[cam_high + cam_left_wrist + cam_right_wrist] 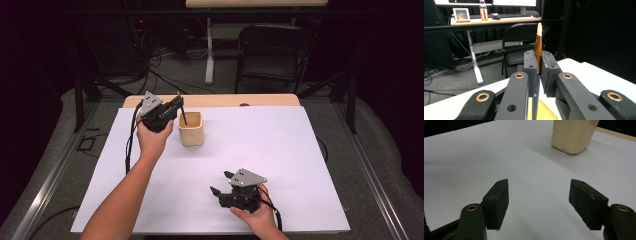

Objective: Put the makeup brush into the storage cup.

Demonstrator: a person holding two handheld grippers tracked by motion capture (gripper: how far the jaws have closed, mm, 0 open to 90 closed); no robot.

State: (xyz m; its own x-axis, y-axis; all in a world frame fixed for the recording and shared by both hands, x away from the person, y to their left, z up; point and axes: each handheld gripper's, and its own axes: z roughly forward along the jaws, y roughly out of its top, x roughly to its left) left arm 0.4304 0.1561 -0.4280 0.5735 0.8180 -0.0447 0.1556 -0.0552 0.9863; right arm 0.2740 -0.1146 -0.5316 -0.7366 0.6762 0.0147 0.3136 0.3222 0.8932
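I am holding a pen in my left gripper, over at the far left of the white table, and its pads are clamped tight on the barrel. The pen is standing nearly upright, pale tip at the top and the lower end pointing down into the cream cup just right of my hand. From the gripper's own camera I am seeing the cup's yellowish inside right under the jaws, so I judge the pen is lined up over the mouth — though how deep the lower end sits I cannot tell.

To do this step well, I am keeping the wrist steady and the pen upright, so the lower end goes down inside the rim instead of knocking it. The cup looks light and nothing is bracing it; a sideways nudge could tip or slide it. I would lower straight down and only loosen the pads once the pen is well inside, letting it lean against the wall rather than dropping it from high up.

Over at the near right, my right gripper is resting low over the bare table with its jaws spread wide and nothing between them — well apart from the cup, free to steady it if it starts to shift.
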